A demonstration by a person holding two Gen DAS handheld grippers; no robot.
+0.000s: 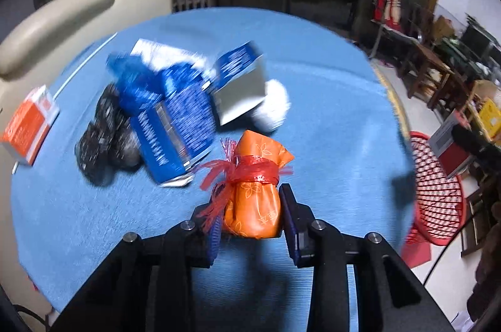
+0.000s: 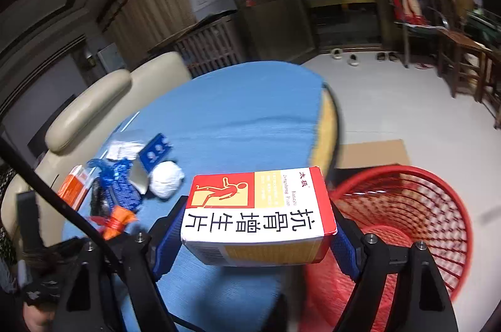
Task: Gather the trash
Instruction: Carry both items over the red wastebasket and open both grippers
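Counting the trash, I see two grippers at work and one red mesh basket standing on the floor just off the surface's right edge. My left gripper pinches one orange wrapped bundle tied with red netting, both pads pressed to its sides, over the near part of the blue surface. My right gripper clamps one red, yellow and white medicine box, held at the surface's near right edge beside the basket. Left on the surface, toward its left edge, sit one orange-and-white box, two blue printed cartons, one crumpled blue bag, one dark bundle and one white wad. Blur hides finer detail in that pile.
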